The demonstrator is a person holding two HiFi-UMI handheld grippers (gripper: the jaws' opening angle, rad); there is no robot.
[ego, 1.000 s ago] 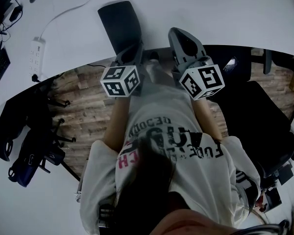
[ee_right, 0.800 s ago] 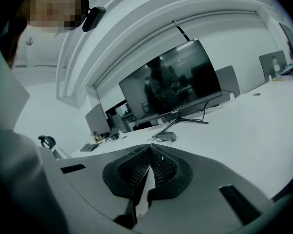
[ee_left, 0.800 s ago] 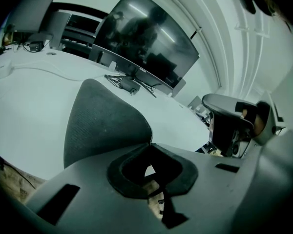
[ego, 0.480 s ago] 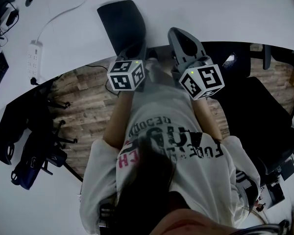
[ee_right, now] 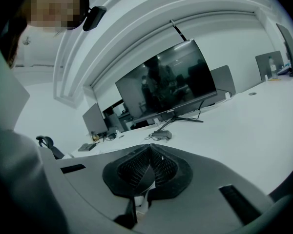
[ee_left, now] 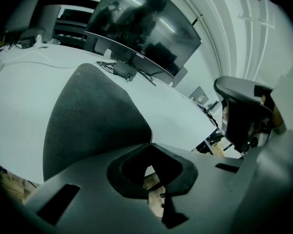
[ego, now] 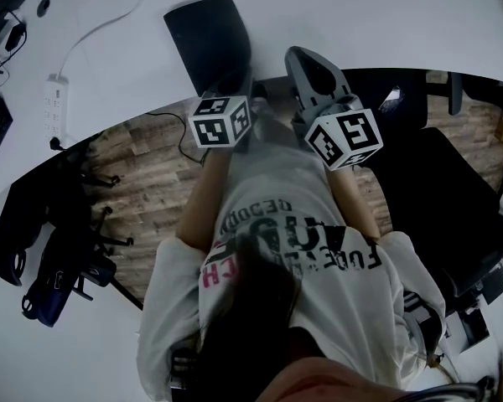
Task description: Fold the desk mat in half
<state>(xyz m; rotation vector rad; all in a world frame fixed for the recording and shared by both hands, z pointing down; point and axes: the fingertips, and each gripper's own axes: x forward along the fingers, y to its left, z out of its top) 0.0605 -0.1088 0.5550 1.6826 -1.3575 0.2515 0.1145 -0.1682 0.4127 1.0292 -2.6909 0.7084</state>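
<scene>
Desk mat (ego: 208,33): dark, lying on the white desk (ego: 386,23).
Left gripper (ee_left: 150,143): jaws pinched on the desk mat's near corner.
Right gripper (ee_right: 150,148): jaws pressed together, empty.

An office: a long white table (ego: 360,23) carries a large monitor (ee_right: 171,82) and a power strip (ego: 54,99), with black swivel chairs (ego: 453,199) on wood flooring (ego: 142,182).

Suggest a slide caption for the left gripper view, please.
Left tool shut on the mat's edge, white desk and monitor beyond.
</scene>
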